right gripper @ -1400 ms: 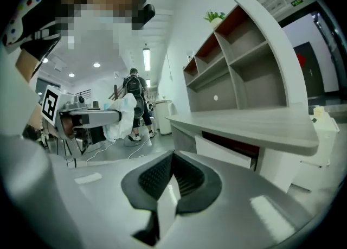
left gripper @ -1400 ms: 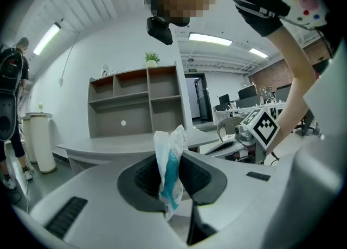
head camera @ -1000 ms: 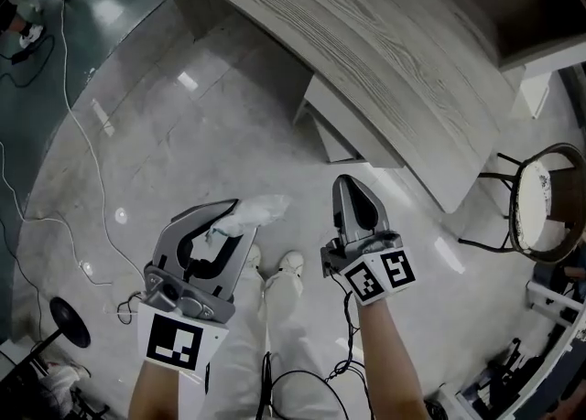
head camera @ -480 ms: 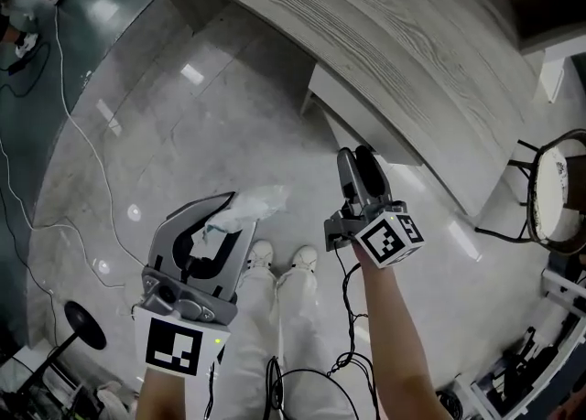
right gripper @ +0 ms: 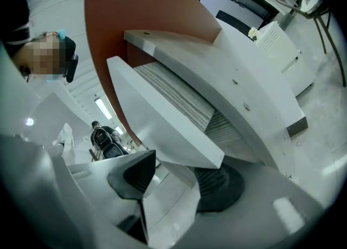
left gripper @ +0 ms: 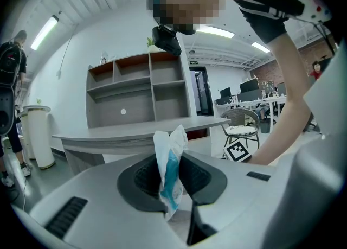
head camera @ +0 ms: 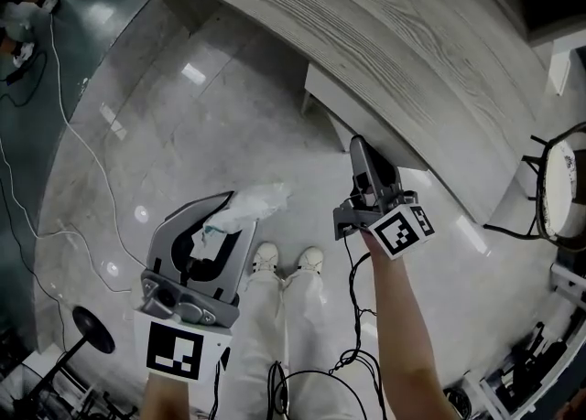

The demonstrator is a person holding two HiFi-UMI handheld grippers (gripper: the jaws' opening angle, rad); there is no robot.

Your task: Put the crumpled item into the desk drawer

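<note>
The left claw (head camera: 225, 222) is clamped on the crumpled item (head camera: 253, 203), a white wrapper with a teal patch. The item is pinched between the two dark pads and sticks up past the claw's tips. It hangs in the air over the pale floor (head camera: 174, 125), short of the tabletop (head camera: 412, 34) and well apart from the desk drawer (head camera: 335, 103).

The drawer is the white box under the tabletop's near edge. No view shows its inside, so what it holds cannot be told.

The right claw (head camera: 363, 147) is close up under the tabletop edge, just beside the drawer. Its jaws have just been opening and now stand wide apart. In the right gripper view a lower corner of the white drawer front (right gripper: 162, 123) shows between the two pads, but neither pad presses on it.

In the left gripper view an open shelf unit (left gripper: 135, 90) stands behind the tabletop, and a tall white bin (left gripper: 39, 134) stands by the wall at the left; what is inside the bin is hidden. A round-seated chair (head camera: 560, 191) stands at the right end of the tabletop.
</note>
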